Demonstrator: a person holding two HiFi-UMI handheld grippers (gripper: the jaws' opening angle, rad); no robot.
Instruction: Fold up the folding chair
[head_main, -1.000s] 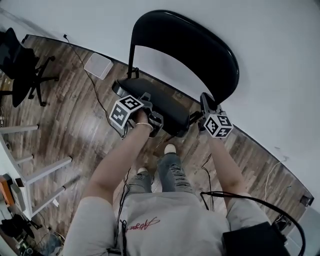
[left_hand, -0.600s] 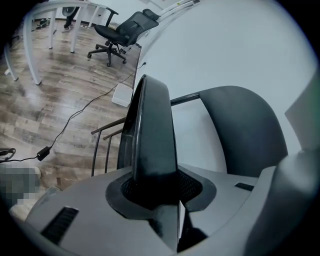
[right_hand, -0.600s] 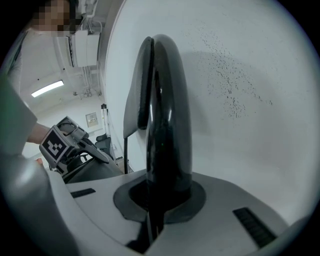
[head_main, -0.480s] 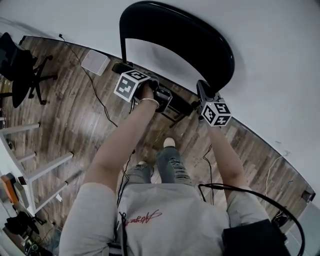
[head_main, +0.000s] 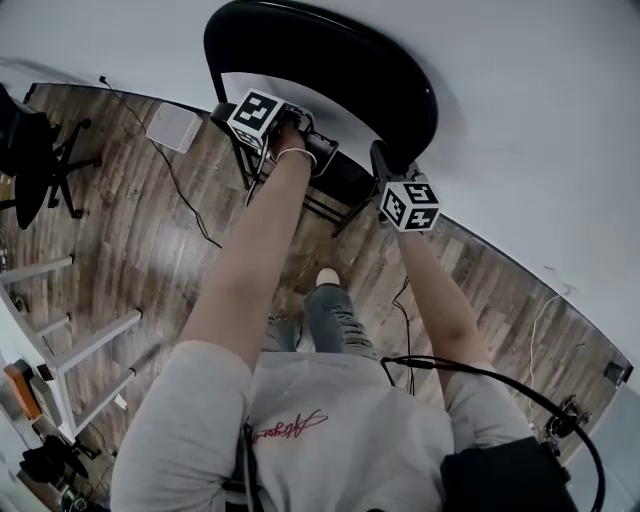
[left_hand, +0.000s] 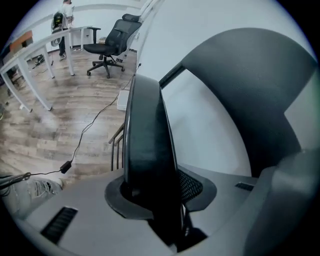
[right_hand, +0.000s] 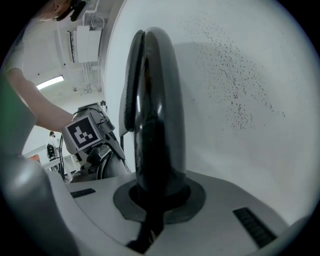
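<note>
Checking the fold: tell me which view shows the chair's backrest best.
Head view: nearly the whole curved backrest shows against the wall. The left gripper view catches part of it; the right gripper view only its edge, close up.

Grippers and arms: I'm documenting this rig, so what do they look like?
Both the left gripper and right gripper are dark bodies carrying a white cube with black square markers; jaws are pale grey with dark pads. Short pale grey T-shirt sleeves, a thin bracelet on the left wrist, a black cable beside the right arm.
</note>
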